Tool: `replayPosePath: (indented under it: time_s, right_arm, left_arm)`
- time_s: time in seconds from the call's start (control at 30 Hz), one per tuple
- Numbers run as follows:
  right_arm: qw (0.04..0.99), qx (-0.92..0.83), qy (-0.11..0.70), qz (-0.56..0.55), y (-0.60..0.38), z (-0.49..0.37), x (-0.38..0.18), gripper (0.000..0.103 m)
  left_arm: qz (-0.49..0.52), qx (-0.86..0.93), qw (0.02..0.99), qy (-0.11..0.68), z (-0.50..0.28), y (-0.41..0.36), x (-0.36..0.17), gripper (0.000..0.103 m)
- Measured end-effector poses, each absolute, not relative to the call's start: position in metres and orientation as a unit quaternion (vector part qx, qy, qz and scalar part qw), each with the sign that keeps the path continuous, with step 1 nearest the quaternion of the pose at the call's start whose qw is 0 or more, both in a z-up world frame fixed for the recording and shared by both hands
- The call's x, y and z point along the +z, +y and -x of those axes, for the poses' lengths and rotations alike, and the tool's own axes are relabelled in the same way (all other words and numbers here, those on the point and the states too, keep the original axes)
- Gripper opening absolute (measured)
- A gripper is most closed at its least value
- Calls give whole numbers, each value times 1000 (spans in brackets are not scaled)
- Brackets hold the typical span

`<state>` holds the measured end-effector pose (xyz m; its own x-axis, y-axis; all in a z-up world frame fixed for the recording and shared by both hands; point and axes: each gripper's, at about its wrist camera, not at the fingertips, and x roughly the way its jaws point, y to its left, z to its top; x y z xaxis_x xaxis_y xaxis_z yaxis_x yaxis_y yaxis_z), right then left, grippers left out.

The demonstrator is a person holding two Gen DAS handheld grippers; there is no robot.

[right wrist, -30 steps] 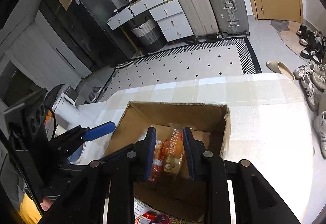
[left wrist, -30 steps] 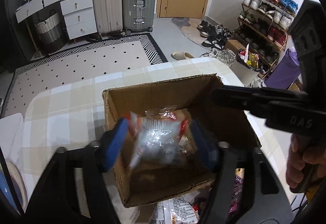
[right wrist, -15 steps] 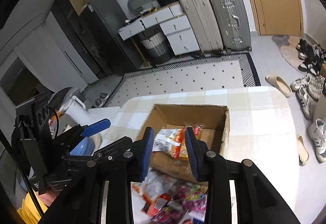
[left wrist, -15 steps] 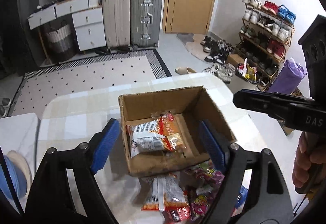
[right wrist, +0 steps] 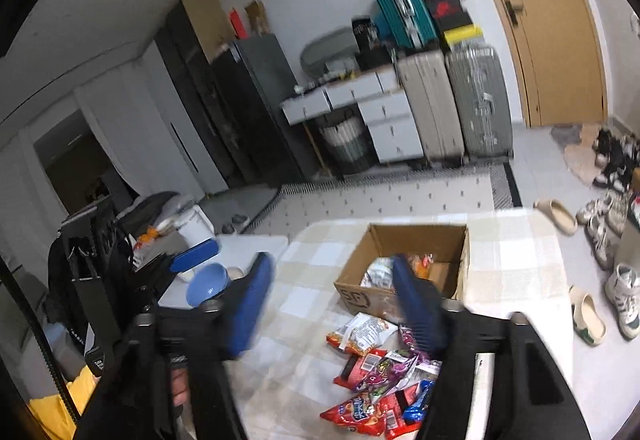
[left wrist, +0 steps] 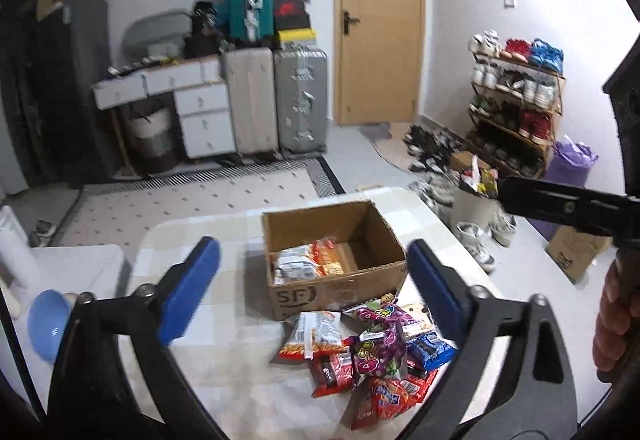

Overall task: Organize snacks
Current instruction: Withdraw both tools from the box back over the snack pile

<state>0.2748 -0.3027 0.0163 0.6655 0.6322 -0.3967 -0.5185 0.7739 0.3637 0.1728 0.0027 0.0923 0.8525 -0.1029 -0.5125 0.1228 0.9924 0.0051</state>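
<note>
Above the brown cardboard box [left wrist: 334, 240], left gripper [left wrist: 312, 280] and right gripper [right wrist: 334, 304] are opening, empty; next, judging by the layout, another foil snack packet [left wrist: 372, 356] needs grasping.

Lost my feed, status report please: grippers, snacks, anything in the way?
Left gripper and right gripper opening, nothing between fingers. Brown cardboard box holds some packets; pile of colourful snack packets in front. Nothing blocking.
</note>
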Motion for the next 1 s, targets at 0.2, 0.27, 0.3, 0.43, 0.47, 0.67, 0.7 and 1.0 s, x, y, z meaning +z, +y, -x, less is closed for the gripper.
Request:
replayPosePath:
  time_s: [0.2, 0.27, 0.3, 0.43, 0.47, 0.67, 0.7, 1.0]
  right_arm:
    - [933, 288, 201, -78, -312, -206, 10, 96]
    - [940, 280, 186, -59, -310, -185, 1, 97]
    - [942, 280, 180, -54, -309, -176, -4, 99]
    - [947, 267, 168, -63, -313, -152, -30, 102]
    - [947, 265, 170, -68, -314, -148, -36, 102]
    - [959, 218, 175, -49, -310, -138, -69, 101]
    - [960, 212, 177, -44, -308, -138, -73, 101]
    - [961, 198, 191, -24, -300, -136, -105, 101]
  left_arm:
    - [-27, -40, 975, 218, -88, -2, 113, 103]
    - [-24, -37, 976, 215, -64, -3, 116, 103]
    - [-21, -35, 976, 214, -57, -2, 115, 103]
    - [-3, -34, 974, 225, -31, 2, 111, 103]
    - [3, -35, 973, 228, -26, 3, 108, 103]
    - [16, -26, 971, 236, 0, 11, 83, 103]
    - [15, -23, 971, 237, 2, 11, 78, 103]
    - [38, -27, 958, 281, -19, 29, 12, 102]
